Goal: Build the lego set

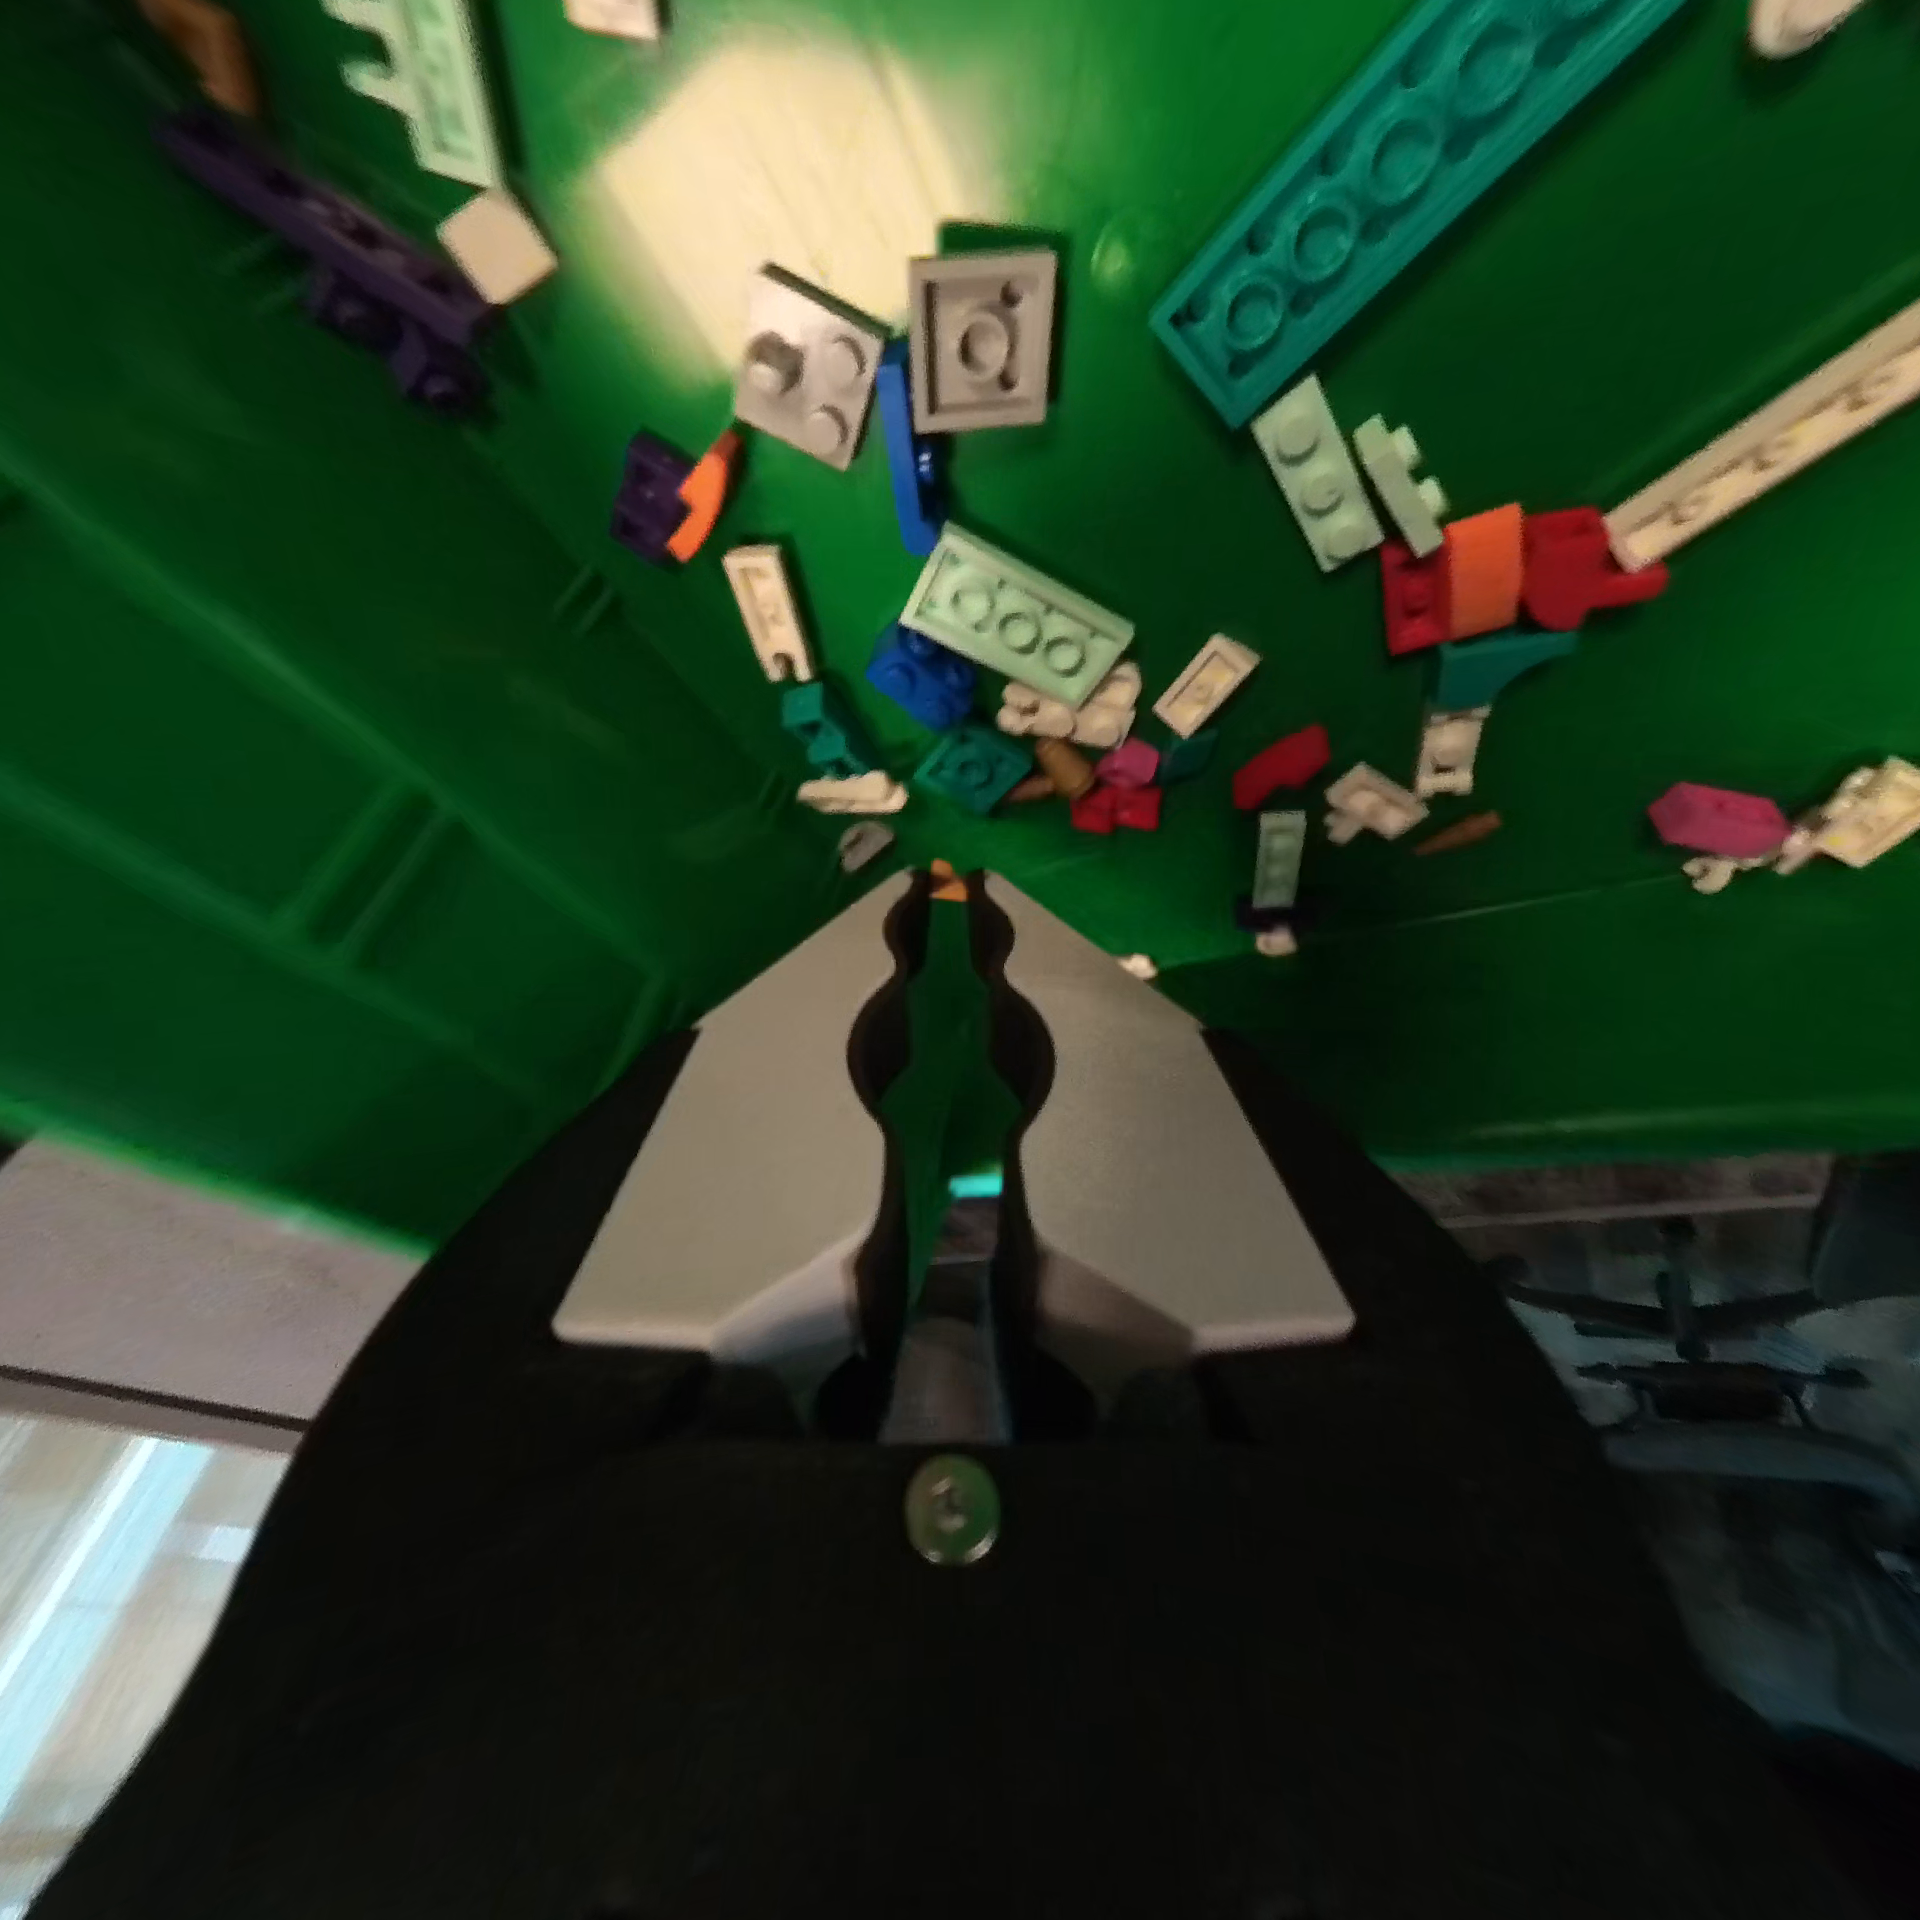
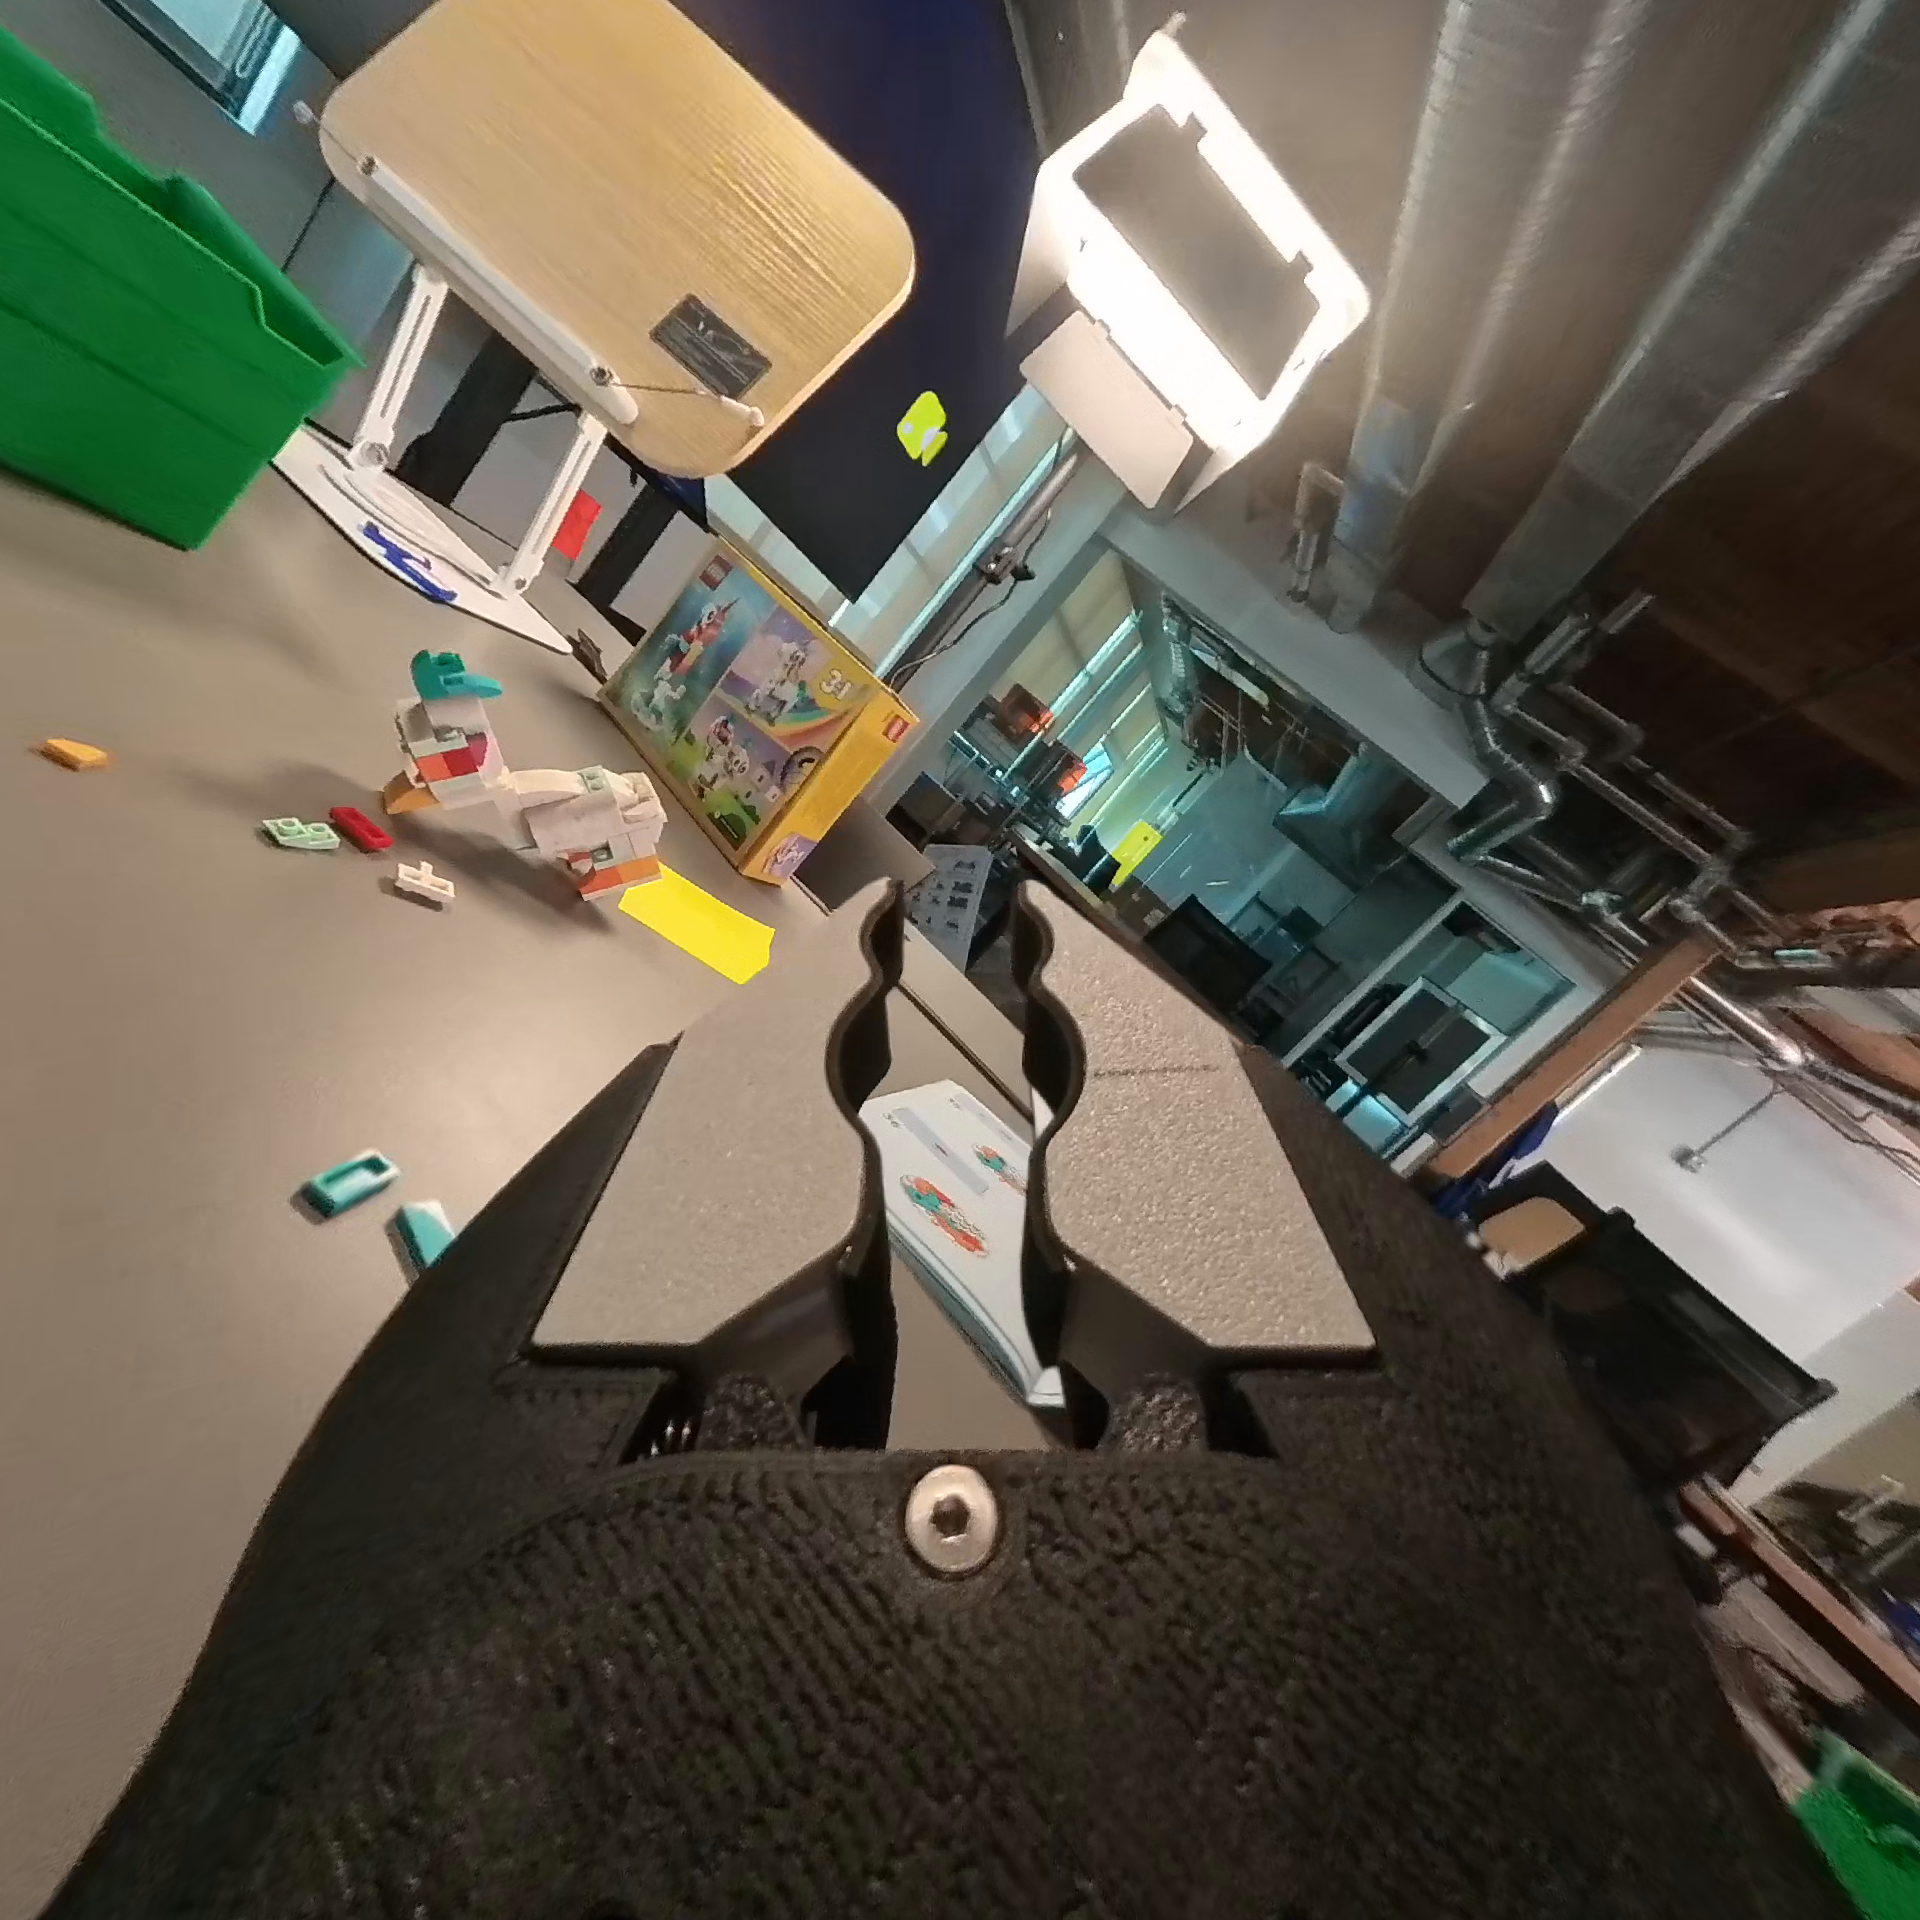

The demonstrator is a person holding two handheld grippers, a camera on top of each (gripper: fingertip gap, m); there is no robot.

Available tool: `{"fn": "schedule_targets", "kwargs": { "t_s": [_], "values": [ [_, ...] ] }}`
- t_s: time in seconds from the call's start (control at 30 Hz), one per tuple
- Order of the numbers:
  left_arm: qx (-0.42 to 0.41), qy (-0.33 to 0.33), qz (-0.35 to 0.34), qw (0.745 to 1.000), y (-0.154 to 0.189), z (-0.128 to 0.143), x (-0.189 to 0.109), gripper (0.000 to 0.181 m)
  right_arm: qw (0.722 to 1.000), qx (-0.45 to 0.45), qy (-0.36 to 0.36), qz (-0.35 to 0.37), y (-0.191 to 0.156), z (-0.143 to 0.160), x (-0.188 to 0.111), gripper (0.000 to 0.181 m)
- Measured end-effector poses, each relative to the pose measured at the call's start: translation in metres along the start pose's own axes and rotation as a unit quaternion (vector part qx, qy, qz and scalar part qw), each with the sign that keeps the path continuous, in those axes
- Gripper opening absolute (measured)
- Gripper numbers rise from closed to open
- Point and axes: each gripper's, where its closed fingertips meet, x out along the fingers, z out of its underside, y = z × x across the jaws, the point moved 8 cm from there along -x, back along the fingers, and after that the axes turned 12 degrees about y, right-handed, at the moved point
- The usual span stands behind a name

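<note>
In the left wrist view my left gripper (image 1: 948,885) reaches into a green bin (image 1: 312,727) of loose Lego pieces. Its jaws are nearly closed on a small orange piece (image 1: 948,881) at the tips. Around it lie a mint plate (image 1: 1013,623), grey plates (image 1: 982,338), a long teal plate (image 1: 1403,197) and a red and orange cluster (image 1: 1496,577). In the right wrist view my right gripper (image 2: 956,899) is open and empty above the grey table (image 2: 208,1039). A partly built white Lego model (image 2: 520,790) stands to its far left.
Loose pieces lie on the table: an orange tile (image 2: 73,753), mint (image 2: 299,831), red (image 2: 361,828), white (image 2: 424,883) and teal (image 2: 350,1181). A yellow sheet (image 2: 696,925), the set's box (image 2: 758,727), a booklet (image 2: 956,1195), a wooden stand (image 2: 623,208) and the green bin (image 2: 125,343) are there too. Some 55 cm of space lies between my two pairs of fingers. Measured from the fingertips, the mint plate (image 1: 1013,623) is 5 cm or so from the left gripper and 50 cm from the right. The partly built white Lego model (image 2: 520,790) is closer to my right gripper, around 20 cm from its tips; the left tips are 40 cm off.
</note>
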Motion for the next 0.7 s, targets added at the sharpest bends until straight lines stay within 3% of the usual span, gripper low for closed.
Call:
{"fn": "schedule_targets", "kwargs": {
  "t_s": [0.03,0.2,0.4,0.53,0.7],
  "values": [
    [0.001,0.004,-0.008,1.000,-0.002,-0.001,-0.011,0.006,1.000,-0.006,0.002,-0.007,0.002,0.001,-0.003,0.018],
    [0.049,0.074,-0.077,0.993,0.005,-0.041,-0.100,0.006,0.997,-0.060,-0.039,-0.018,0.028,0.028,-0.028,0.018],
    [0.211,0.176,-0.139,0.952,0.079,-0.151,-0.203,0.006,0.990,-0.077,-0.102,0.051,0.074,0.059,-0.056,0.018],
    [0.323,0.232,-0.127,0.909,0.161,-0.228,-0.232,0.006,0.987,-0.035,-0.107,0.113,0.092,0.063,-0.065,0.017],
    [0.438,0.251,-0.081,0.860,0.259,-0.293,-0.223,0.006,0.986,-0.017,-0.109,0.129,0.097,0.066,-0.066,0.017]
  ]
}}
